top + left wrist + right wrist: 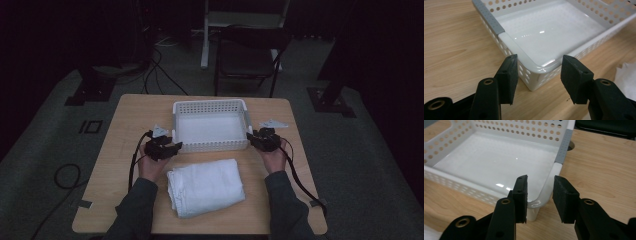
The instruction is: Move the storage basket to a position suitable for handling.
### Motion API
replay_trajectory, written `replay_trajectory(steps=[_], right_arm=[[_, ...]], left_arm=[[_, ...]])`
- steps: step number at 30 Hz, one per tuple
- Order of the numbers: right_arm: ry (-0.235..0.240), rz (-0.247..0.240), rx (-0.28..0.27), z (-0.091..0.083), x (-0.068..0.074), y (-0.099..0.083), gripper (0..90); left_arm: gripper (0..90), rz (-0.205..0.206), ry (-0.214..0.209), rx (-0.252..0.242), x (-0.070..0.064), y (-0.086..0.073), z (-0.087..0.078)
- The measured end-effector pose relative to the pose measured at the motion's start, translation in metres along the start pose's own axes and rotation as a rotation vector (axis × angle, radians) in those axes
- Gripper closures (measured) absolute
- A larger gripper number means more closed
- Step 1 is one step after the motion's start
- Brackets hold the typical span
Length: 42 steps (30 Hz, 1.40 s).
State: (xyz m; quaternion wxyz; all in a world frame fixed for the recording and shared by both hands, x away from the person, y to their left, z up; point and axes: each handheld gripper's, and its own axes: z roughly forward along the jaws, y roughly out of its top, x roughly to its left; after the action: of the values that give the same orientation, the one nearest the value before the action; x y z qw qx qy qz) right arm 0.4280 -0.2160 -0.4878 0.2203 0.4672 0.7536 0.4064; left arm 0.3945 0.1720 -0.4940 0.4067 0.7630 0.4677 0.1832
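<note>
The white perforated basket [210,125] sits on the far half of the wooden table [125,120], open side up and empty, its long axis running left to right across the table, with a grey strip along the rim of each short end. Its near long wall faces the person, and the two grippers stand at the two near corners of that wall. The left gripper [164,146] is at the basket's near left corner; in the left gripper view its jaws stand wide apart with the rounded corner of the basket [544,32] in the gap between them, and neither pad appears to press the plastic, though the contact is hard to judge from this angle. The right gripper [262,138] is at the basket's near right corner; in the right gripper view its jaws are parted too, more narrowly, straddling the corner rim of the basket [499,160], one pad over the inside of the wall and the other outside it, holding nothing. Just in front of the basket, on the person's side and between the two forearms, lies a folded white towel [206,186], its long axis also roughly left to right, slightly skewed. Beyond the basket, off the far edge of the table, a dark chair [247,55] stands on the grey floor.
</note>
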Motion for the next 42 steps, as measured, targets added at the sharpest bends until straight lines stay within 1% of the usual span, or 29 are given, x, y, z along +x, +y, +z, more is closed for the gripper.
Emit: replay_trajectory(steps=[3, 4, 7, 8, 12, 13, 15, 20, 22, 25, 27, 29, 30, 31, 32, 33, 34, 35, 36, 37, 39, 40, 42], right_arm=[[0.006, -0.003, -0.001, 0.000, 0.003, -0.001, 64.7], [0.006, -0.009, 0.001, 0.000, 0.005, 0.000, 64.7], [0.006, -0.019, 0.003, 0.000, 0.008, 0.001, 64.4], [0.005, -0.025, 0.006, 0.002, 0.009, 0.001, 64.2], [0.000, -0.022, 0.010, 0.004, 0.010, 0.002, 64.0], [-0.008, -0.021, 0.013, 0.006, 0.010, 0.002, 63.9], [-0.012, -0.021, 0.015, 0.007, 0.010, 0.002, 63.7], [-0.016, -0.024, 0.015, 0.009, 0.012, 0.004, 63.7], [-0.014, -0.026, 0.013, 0.012, 0.012, 0.005, 64.3], [-0.009, -0.032, 0.024, 0.016, 0.013, 0.009, 64.6], [-0.007, -0.035, 0.024, 0.017, 0.013, 0.009, 64.5], [0.000, -0.036, 0.025, 0.016, 0.014, 0.009, 63.4], [0.004, -0.032, 0.023, 0.015, 0.015, 0.009, 61.3], [0.008, -0.022, 0.012, 0.011, 0.016, 0.008, 57.0], [0.008, -0.022, 0.012, 0.011, 0.016, 0.008, 57.0], [0.016, -0.017, 0.011, 0.009, 0.017, 0.008, 55.3], [0.014, -0.025, 0.009, 0.003, 0.020, 0.007, 52.7], [0.015, -0.030, 0.007, 0.000, 0.022, 0.006, 51.8], [0.021, -0.034, 0.006, -0.003, 0.024, 0.005, 51.2], [0.021, -0.034, 0.006, -0.003, 0.024, 0.005, 51.2], [0.032, -0.037, 0.002, -0.009, 0.027, 0.001, 50.0], [0.041, -0.037, 0.004, -0.012, 0.030, -0.001, 49.7], [0.047, -0.049, 0.013, -0.016, 0.035, -0.005, 49.3]], left_arm=[[47.9, -0.016, -0.001, -0.005, 0.006, 0.002, 0.002], [48.1, -0.021, 0.005, -0.007, 0.008, 0.002, 0.002], [48.2, -0.026, 0.008, -0.008, 0.011, 0.003, 0.002], [48.2, -0.032, 0.000, -0.014, 0.014, 0.003, 0.003], [48.1, -0.031, -0.008, -0.018, 0.016, 0.003, 0.002], [48.0, -0.029, -0.011, -0.019, 0.016, 0.003, 0.001], [48.0, -0.021, -0.011, -0.022, 0.015, 0.003, 0.000], [48.4, -0.016, -0.011, -0.023, 0.015, 0.004, -0.004], [48.5, -0.022, -0.012, -0.028, 0.017, 0.003, -0.005], [48.9, -0.028, -0.017, -0.031, 0.020, 0.001, -0.006], [49.0, -0.036, -0.018, -0.033, 0.021, 0.000, -0.007], [47.4, -0.044, -0.028, -0.033, 0.022, -0.002, -0.008], [46.2, -0.042, -0.033, -0.032, 0.021, -0.003, -0.010], [43.9, -0.041, -0.045, -0.034, 0.019, -0.005, -0.013], [43.2, -0.041, -0.045, -0.034, 0.019, -0.005, -0.013], [43.2, -0.032, -0.049, -0.034, 0.017, -0.006, -0.015], [41.9, -0.032, -0.050, -0.035, 0.016, -0.007, -0.017], [41.7, -0.034, -0.054, -0.039, 0.015, -0.008, -0.020], [41.2, -0.036, -0.066, -0.047, 0.012, -0.010, -0.026], [40.6, -0.036, -0.066, -0.047, 0.012, -0.010, -0.026], [40.2, -0.028, -0.072, -0.050, 0.007, -0.012, -0.031], [39.6, -0.029, -0.076, -0.051, 0.005, -0.013, -0.033], [38.5, -0.018, -0.081, -0.048, 0.000, -0.015, -0.036]])
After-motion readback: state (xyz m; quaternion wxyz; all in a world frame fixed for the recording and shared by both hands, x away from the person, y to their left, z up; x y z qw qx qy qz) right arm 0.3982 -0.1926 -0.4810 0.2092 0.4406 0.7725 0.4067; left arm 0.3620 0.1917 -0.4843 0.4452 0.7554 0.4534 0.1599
